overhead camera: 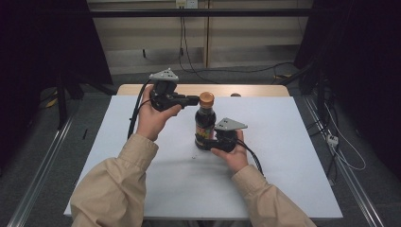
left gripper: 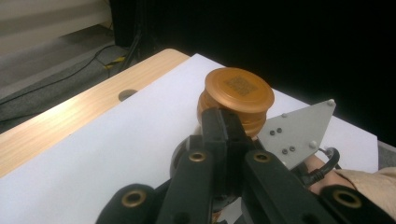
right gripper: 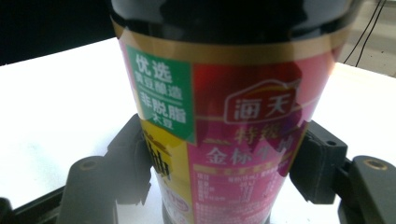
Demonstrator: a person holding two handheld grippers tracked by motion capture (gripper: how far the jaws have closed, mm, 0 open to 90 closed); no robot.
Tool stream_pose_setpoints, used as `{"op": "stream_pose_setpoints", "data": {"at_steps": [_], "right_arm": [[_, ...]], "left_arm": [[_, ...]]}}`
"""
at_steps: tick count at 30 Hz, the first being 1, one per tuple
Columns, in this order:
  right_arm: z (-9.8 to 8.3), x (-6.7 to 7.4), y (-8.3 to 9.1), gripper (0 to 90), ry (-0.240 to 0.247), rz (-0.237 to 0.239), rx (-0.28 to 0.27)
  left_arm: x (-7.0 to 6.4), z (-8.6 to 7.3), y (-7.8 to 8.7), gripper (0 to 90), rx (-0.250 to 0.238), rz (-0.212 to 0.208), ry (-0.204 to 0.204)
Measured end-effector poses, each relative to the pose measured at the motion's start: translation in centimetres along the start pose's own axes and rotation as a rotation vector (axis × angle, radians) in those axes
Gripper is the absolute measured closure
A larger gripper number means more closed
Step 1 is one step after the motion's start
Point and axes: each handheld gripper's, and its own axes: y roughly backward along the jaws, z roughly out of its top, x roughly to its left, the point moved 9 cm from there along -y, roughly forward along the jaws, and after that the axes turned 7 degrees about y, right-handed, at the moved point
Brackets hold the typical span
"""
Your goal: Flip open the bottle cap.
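A: Bottle (overhead camera: 205,124) upright mid-counter (overhead camera: 283,179). Our right gripper (overhead camera: 211,142) has its fingers (right gripper: 133,161) clamped on the bottle's lower body.

B: Noted. Our left gripper (overhead camera: 195,100): fingers (left gripper: 219,133) closed together, holding nothing, tips just beside the cap (left gripper: 239,91).

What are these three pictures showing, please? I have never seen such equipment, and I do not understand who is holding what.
A person sits at a table covered with a white sheet and holds a hand tool, called a gripper, in each hand. The high view looks down from above. The other two pictures come from small cameras riding on each gripper. The right gripper is shut on the lower body of a dark sauce bottle, which stands upright on the sheet; its pads press both sides of the label. The left gripper, jaws shut together, points at the bottle's orange cap, about touching it.
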Motion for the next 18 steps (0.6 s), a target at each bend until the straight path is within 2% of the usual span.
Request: {"op": "stream_pose_setpoints", "data": {"at_steps": [3,6,11,15,17,18], "right_arm": [[0.0,0.0,0.0,31.8,-0.001,0.001,0.0],[0.0,-0.1,0.1,31.8,-0.01,0.011,0.001],[-0.1,-0.2,0.2,31.8,-0.023,0.014,-0.006],[-0.1,-0.2,0.2,31.8,-0.027,0.016,-0.013],[-0.2,-0.3,0.3,31.9,-0.029,0.015,-0.011],[-0.2,-0.3,0.2,31.9,-0.034,0.016,-0.017]], "left_arm": [[0.0,0.0,-0.1,90.0,0.001,0.001,0.003],[-0.3,0.1,-0.4,90.0,-0.016,-0.023,0.016],[-0.7,0.3,-0.7,90.0,0.006,-0.01,-0.004],[-0.8,0.4,-0.7,90.0,0.012,-0.008,-0.003],[-1.0,0.6,-0.6,90.0,-0.002,-0.012,0.0],[-1.2,1.1,-0.4,90.0,-0.051,-0.038,0.003]]}}
